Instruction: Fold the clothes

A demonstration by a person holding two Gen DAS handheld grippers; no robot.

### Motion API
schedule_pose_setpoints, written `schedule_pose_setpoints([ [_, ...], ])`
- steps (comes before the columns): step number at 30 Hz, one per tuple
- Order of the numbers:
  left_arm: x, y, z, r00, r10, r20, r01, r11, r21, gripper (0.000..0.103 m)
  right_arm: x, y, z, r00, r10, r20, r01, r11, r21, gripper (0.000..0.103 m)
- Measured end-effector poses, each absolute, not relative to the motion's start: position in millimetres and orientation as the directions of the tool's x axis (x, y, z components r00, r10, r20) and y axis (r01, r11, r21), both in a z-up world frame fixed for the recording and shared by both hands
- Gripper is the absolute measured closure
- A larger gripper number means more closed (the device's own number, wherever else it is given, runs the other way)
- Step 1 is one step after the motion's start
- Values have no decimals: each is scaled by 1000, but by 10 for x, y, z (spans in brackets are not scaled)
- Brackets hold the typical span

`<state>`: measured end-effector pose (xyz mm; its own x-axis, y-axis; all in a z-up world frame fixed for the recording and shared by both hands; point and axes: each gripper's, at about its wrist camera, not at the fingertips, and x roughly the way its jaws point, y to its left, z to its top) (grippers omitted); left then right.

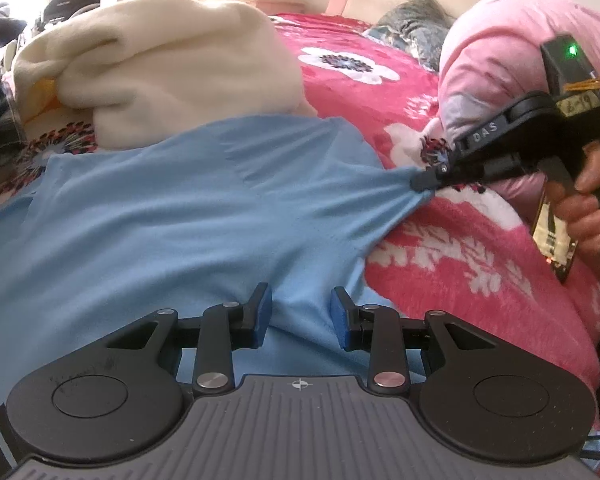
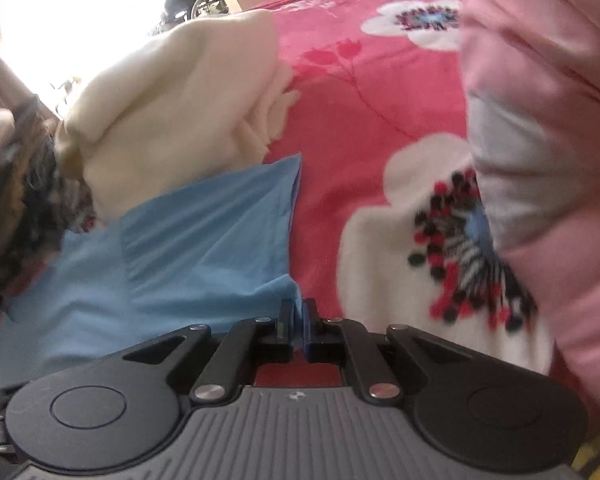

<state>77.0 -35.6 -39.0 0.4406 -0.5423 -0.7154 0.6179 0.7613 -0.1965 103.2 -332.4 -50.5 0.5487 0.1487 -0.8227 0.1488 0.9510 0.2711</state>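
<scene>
A light blue shirt [image 1: 172,216] lies spread on the bed. My left gripper [image 1: 300,312] is open, its blue pads on either side of a fold of the shirt near its lower edge. My right gripper [image 1: 424,181] is shut on a bunched corner of the shirt and pulls it taut to the right. In the right wrist view the right gripper [image 2: 299,320] pinches the blue shirt [image 2: 172,264] edge between its pads.
A cream fleece garment [image 1: 172,68] lies bunched behind the shirt, also in the right wrist view [image 2: 172,112]. A pink garment [image 1: 500,60] is heaped at the right. The red floral blanket [image 1: 440,264] covers the bed. A grey patterned pillow [image 1: 412,28] lies at the back.
</scene>
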Motion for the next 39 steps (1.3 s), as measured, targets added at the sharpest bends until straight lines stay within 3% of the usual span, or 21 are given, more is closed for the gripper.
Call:
schedule_pose_setpoints([
  [6,770,-353,-394,436,-538,-721,622,759,-191,71,1122,-3230,-601,573,-21,-819,108,993,49,102],
  [13,775,-352,-353,442,-528,-725,613,768,-186,71,645,-3443,-144,658,88,-748,147,959,243,95],
  [16,758,-316,-293,462,-522,-717,597,781,-184,71,341,-3418,39,651,218,-727,101,925,367,82],
  [20,707,-282,-201,468,-524,-712,585,787,-195,71,190,-3231,-144,509,469,-722,62,816,574,79],
  [27,450,-336,-119,457,-514,-726,608,776,-167,71,605,-2921,-520,420,598,-683,101,717,690,74],
  [31,277,-366,-196,432,-497,-753,625,767,-148,71,674,-2684,-643,347,612,-710,68,739,670,78],
  [33,208,-370,-243,422,-491,-762,634,761,-139,71,631,-2646,-549,380,577,-723,20,777,630,99],
  [39,130,-371,-344,412,-493,-766,651,748,-131,71,606,-2636,-292,503,461,-731,-86,869,488,99],
])
